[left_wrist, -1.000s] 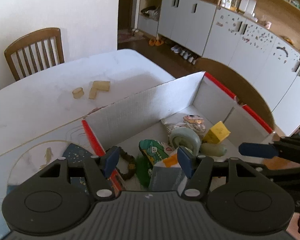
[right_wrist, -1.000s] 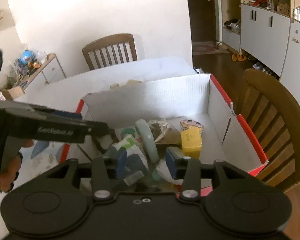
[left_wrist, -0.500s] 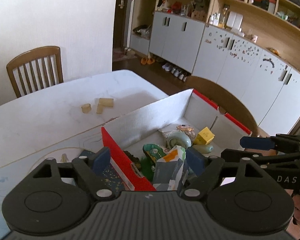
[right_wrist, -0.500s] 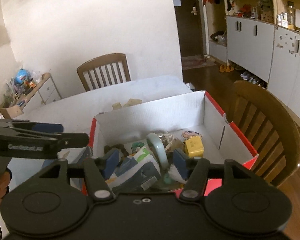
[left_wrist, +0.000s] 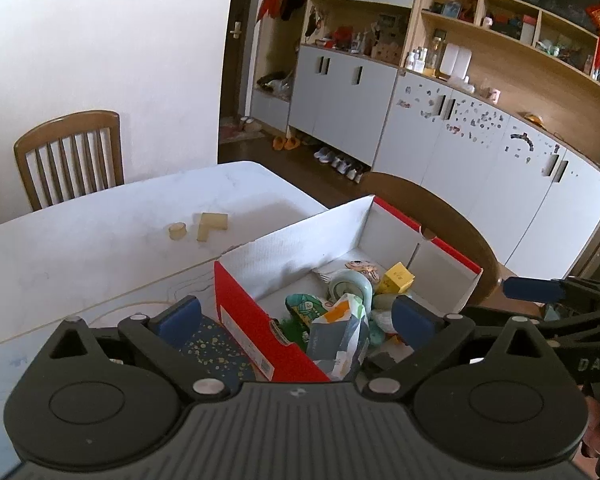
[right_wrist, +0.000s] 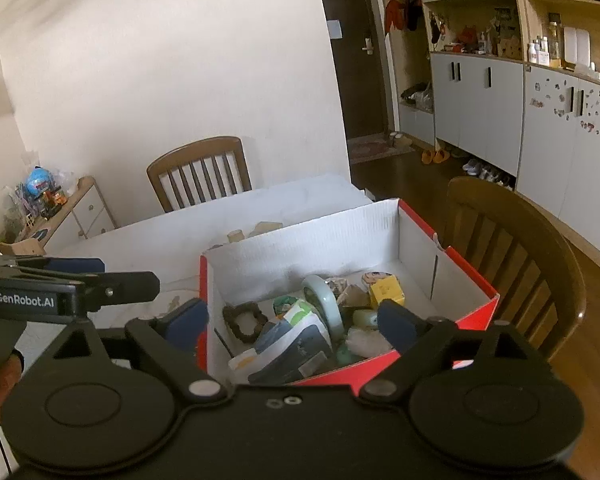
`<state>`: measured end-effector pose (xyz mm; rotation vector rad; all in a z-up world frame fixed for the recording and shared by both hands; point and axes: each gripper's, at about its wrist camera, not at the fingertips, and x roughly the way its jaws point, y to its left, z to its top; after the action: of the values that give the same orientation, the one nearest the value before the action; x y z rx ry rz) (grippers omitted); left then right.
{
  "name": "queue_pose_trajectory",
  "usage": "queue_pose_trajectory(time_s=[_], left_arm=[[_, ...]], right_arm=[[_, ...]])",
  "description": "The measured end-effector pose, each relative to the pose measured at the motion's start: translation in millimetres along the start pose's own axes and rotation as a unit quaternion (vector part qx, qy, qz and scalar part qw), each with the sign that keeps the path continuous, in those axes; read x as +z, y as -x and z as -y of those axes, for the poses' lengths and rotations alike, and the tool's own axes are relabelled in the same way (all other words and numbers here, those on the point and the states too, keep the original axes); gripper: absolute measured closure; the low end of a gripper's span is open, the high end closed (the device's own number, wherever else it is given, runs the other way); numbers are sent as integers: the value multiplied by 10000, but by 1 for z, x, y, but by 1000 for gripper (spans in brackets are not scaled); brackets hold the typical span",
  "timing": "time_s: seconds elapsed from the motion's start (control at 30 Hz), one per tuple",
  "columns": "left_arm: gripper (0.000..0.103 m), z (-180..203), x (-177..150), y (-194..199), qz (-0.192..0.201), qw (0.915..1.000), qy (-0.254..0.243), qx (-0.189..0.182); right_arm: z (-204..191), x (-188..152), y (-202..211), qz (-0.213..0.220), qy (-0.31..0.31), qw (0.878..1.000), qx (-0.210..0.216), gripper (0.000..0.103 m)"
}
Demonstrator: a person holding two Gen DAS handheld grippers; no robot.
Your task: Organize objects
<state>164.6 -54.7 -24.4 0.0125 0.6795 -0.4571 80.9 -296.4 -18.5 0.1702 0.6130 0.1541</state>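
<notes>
A red and white cardboard box (left_wrist: pixel 300 248) (right_wrist: pixel 320 240) stands on the white table (left_wrist: pixel 100 240). It holds several small things: a yellow cube (left_wrist: pixel 398 278) (right_wrist: pixel 386 292), a pale green tape roll (left_wrist: pixel 350 284) (right_wrist: pixel 324 300), a grey pouch (left_wrist: pixel 336 336) (right_wrist: pixel 292 344) and a dark ring (right_wrist: pixel 244 320). My left gripper (left_wrist: pixel 296 316) is open and empty above the box's near left corner. My right gripper (right_wrist: pixel 292 320) is open and empty above the box's near side. Each gripper shows at the edge of the other's view.
Two pale wooden blocks (left_wrist: pixel 212 224) and a small disc (left_wrist: pixel 177 231) lie on the table beyond the box. A wooden chair (left_wrist: pixel 72 156) stands at the far side, another chair (right_wrist: pixel 516 264) at the right of the box. White cabinets (left_wrist: pixel 440 136) line the wall.
Both grippers have risen and pulled back from the box, and their jaws have opened wider. The box's contents stay where they were.
</notes>
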Motion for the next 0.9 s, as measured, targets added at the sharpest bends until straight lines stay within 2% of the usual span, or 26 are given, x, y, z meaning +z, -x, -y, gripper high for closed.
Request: queue_pose_trajectory(time_s=[0.23, 0.7, 0.9], left_arm=[[1, 0, -8, 13, 95, 9999, -125, -45], [1, -4, -22, 26, 164, 9995, -148, -215], [1, -4, -24, 26, 181, 9995, -185, -165]], right_arm=[[-12, -10, 14, 152, -41, 9997, -159, 1], [-29, -24, 28, 265, -171, 9987, -402, 1], [-31, -27, 28, 289, -199, 9982, -496, 1]])
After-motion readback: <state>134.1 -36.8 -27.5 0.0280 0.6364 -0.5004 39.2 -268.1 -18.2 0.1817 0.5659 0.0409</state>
